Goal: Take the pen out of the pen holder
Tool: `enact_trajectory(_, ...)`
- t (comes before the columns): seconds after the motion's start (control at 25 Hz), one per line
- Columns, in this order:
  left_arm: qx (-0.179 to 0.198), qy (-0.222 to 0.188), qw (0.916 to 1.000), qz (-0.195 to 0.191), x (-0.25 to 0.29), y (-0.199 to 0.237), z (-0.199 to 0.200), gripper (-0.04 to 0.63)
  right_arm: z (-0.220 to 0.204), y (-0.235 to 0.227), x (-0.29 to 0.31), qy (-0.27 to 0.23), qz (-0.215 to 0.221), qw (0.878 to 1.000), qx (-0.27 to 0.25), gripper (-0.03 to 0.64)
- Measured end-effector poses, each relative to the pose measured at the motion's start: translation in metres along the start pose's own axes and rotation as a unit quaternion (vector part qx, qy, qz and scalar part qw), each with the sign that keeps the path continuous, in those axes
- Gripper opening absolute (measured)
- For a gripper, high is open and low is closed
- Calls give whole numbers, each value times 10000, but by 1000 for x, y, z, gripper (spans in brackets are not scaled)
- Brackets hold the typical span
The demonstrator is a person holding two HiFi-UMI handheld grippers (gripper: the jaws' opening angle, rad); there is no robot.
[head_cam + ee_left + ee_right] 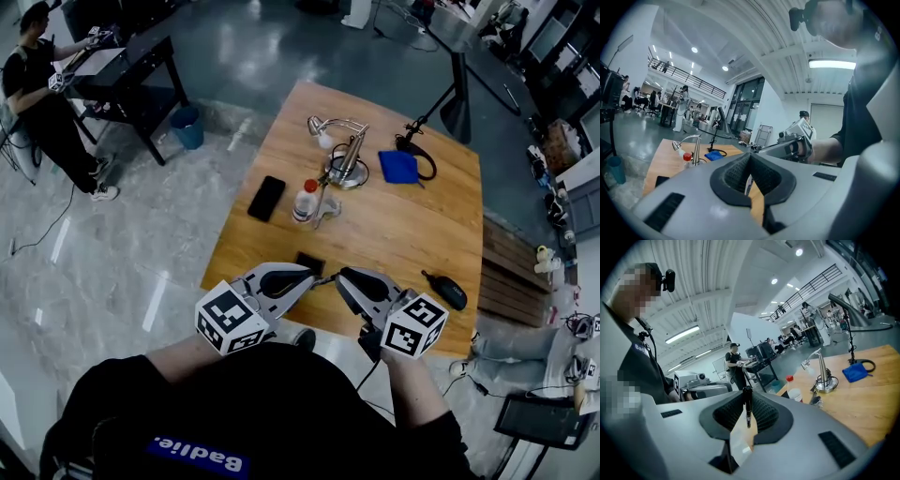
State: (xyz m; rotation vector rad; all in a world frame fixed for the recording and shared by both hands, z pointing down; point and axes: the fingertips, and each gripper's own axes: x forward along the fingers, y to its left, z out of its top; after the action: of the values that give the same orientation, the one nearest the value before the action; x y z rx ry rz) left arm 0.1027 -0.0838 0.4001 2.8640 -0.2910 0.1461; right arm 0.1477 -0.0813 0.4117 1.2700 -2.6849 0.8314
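My two grippers meet tip to tip over the near edge of the wooden table (pixel 412 234). The right gripper (pixel 341 278) is shut on a slim black pen (pixel 747 408), which stands upright between its pads with the pointed end down. The left gripper (pixel 312 277) is shut on a thin white piece with dark print (pixel 748 183); I cannot tell what it is. In the left gripper view the right gripper (pixel 794 143) reaches in from the right, level. The left gripper (pixel 701 391) shows at the left of the right gripper view.
A flat black item (pixel 309 262) lies just beyond the jaws. Farther off are a red-capped bottle (pixel 306 200), a black phone (pixel 266 198), a metal desk lamp (pixel 342 155), a blue cloth (pixel 398 166) and a black oval thing (pixel 448 291). A person sits far left.
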Motion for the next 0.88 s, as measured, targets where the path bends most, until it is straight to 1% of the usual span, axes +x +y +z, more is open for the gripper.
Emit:
enact_trajectory(0.2,4,24,10000,-64,3,-2,-2,-2,-2,12,-2,-158,65,9998,-35,60)
enact_trajectory(0.6,22,55,9999,-98,0,-5,-2,-2,-5,27,1,-252,121,9996,-79,60)
enact_trajectory(0.88,25,68,9999,-79,0,-2,-4,-2,-9,28,4,-276,99,9996,-46,60)
